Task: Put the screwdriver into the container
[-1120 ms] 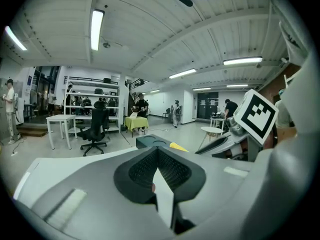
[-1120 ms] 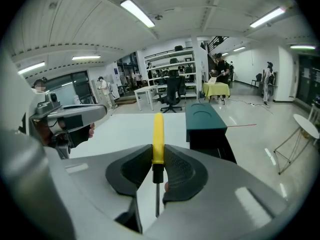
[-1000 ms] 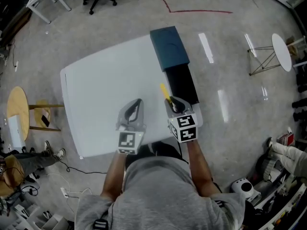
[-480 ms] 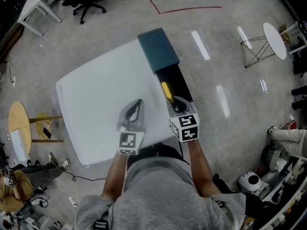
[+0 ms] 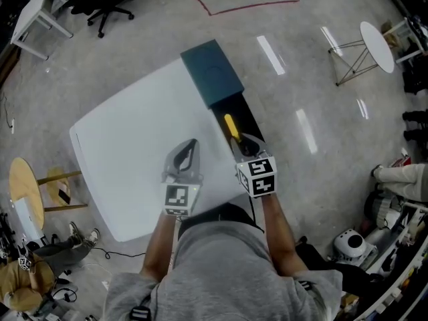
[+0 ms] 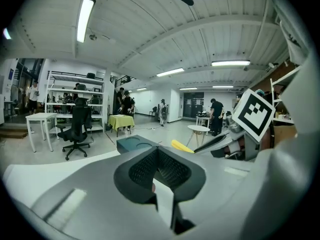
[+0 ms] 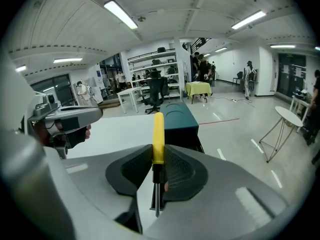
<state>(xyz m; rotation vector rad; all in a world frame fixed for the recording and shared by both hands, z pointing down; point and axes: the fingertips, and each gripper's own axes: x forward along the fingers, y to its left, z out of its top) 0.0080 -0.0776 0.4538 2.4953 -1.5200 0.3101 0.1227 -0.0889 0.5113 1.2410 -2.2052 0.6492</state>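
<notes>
1. Head view: the white worktop (image 5: 120,146) carries a teal container (image 5: 212,72) at its far right edge, its near half open and dark. The right gripper (image 5: 244,142) grasps a screwdriver (image 5: 231,126), whose yellow handle points away and shows against that dark open half. The left gripper (image 5: 192,142) hangs over the worktop just beside it.
2. Left gripper view: the left gripper's (image 6: 159,151) jaws are clenched together with nothing between them. Beyond them are the container (image 6: 135,144) and the screwdriver's (image 6: 181,146) yellow handle, sticking out of the right gripper (image 6: 220,143).
3. Right gripper view: the right gripper's (image 7: 158,156) jaws are clamped on the screwdriver (image 7: 158,134) where handle meets shaft. The handle points at the container (image 7: 177,116).
</notes>
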